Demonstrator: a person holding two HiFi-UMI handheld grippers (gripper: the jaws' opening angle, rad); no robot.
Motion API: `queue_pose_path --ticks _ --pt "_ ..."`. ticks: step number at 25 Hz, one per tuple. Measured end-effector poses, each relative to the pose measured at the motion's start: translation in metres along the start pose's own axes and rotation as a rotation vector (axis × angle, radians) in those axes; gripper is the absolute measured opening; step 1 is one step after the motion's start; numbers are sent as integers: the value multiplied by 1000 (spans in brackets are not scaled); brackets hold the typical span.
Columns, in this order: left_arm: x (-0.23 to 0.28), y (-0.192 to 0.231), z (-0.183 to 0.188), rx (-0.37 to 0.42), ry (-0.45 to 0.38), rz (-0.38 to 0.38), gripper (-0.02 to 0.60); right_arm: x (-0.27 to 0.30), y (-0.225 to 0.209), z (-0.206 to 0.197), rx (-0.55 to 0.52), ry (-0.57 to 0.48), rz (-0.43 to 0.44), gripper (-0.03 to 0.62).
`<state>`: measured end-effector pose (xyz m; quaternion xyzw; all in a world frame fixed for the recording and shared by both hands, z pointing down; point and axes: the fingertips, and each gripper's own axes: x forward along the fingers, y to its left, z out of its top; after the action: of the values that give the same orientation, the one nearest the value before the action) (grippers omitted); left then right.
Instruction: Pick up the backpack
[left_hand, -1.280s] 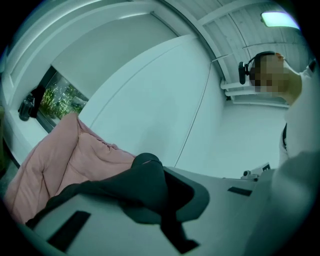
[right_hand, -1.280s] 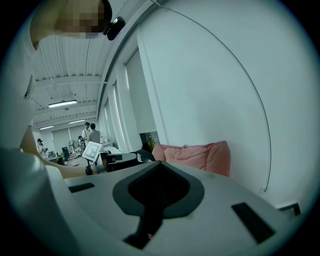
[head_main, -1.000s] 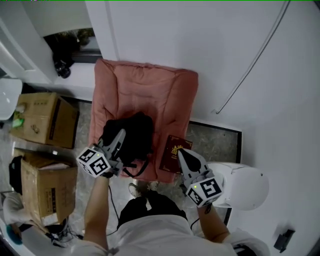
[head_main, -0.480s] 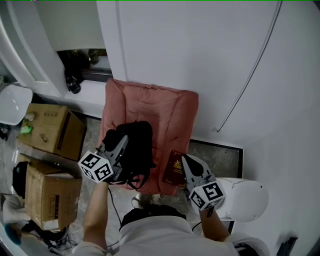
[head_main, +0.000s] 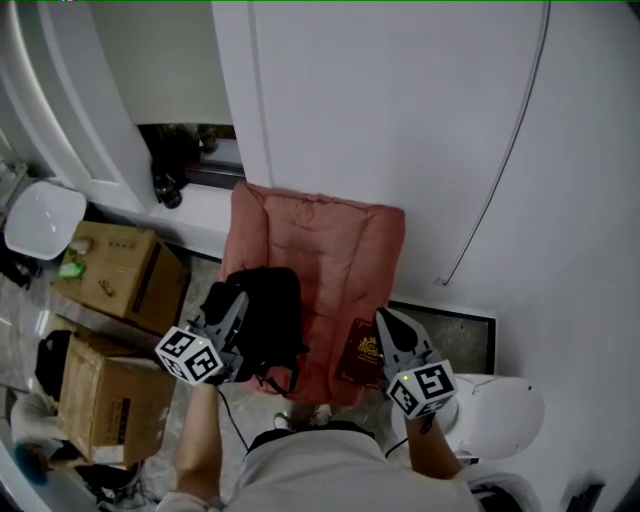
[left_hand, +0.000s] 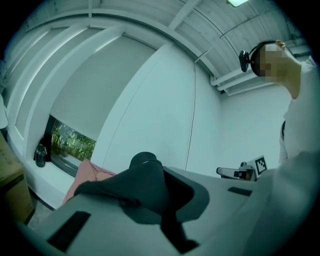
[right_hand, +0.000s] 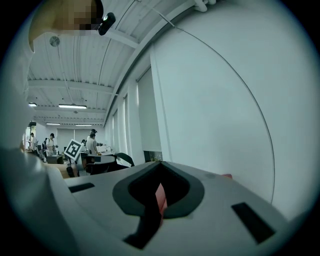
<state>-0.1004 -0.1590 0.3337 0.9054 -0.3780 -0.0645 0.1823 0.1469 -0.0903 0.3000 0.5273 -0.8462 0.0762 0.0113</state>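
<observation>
bright, even light from ceiling strip lights (right_hand: 72, 106); soft shadows; gripper views fisheye-warped, corners black.

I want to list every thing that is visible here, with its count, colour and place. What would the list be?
pink padded cushion: one, pink, centre, by the white wall
black fabric backpack: one, black, over the cushion's lower left
dark red booklet: one, dark red, at the cushion's lower right
brown cardboard boxes: two, brown, floor at left
white domed object: one, white, lower right
left hand-held gripper: one, grey, shut on the backpack
right hand-held gripper: one, grey, beside the booklet
</observation>
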Motion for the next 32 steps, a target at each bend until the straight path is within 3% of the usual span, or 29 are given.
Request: queue_pose_path --ticks 9,17,32 --pt "-39 -5 42 130 -32 63 17 -2 -9 25 -57 -32 -31 21" --pt "-88 -2 70 209 -91 171 17 -10 -33 37 -102 -45 -81 21" --pt "-167 -4 97 218 -201 366 17 -24 -48 38 -87 -36 -118 20"
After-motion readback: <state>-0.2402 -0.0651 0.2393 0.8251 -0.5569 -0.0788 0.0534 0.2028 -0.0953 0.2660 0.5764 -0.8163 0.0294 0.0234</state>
